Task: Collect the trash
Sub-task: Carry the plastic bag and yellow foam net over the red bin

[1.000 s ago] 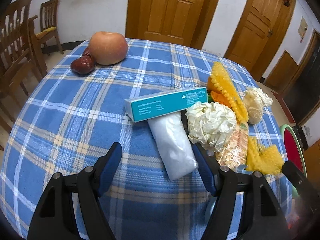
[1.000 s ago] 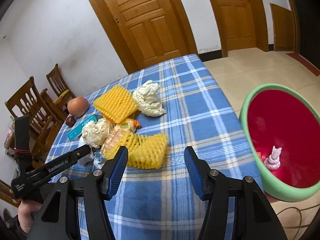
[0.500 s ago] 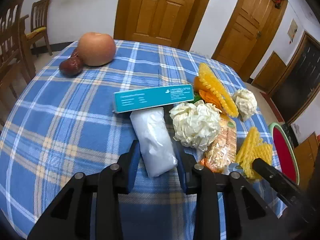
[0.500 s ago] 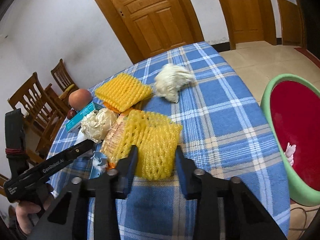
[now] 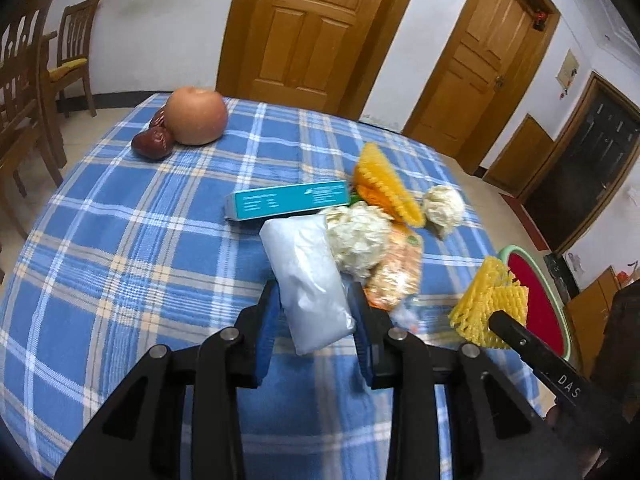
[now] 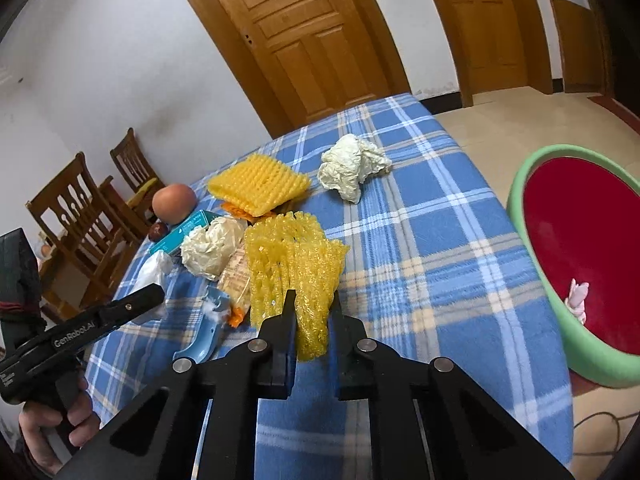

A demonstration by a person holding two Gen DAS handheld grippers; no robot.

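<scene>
Gripping: left gripper (image 5: pixel 314 316) white packet (image 5: pixel 308 280), "GenRobot.AI"-marked; right gripper (image 6: pixel 314 312) yellow foam net (image 6: pixel 294 260).

there are two grippers: the left gripper (image 5: pixel 314 316) and the right gripper (image 6: pixel 314 312). two yellow foam nets show, one (image 6: pixel 296 258) between the right gripper's fingers and one (image 6: pixel 260 188) farther ahead of it. two crumpled paper balls lie ahead, one (image 6: pixel 212 246) to the left and one (image 6: pixel 352 166) farther off to the right. one white plastic bag (image 5: pixel 308 280) sits between the left gripper's fingers. just beyond it is one teal box (image 5: pixel 286 202). there is one orange snack wrapper (image 5: pixel 398 272), one apple (image 5: pixel 197 115) far ahead to the left, and two dark red dates (image 5: pixel 152 145) beside it. one green bin (image 6: pixel 536 248) stands to the right. three wooden chairs (image 6: pixel 76 216) and two full doors (image 5: pixel 310 28) can be counted.
</scene>
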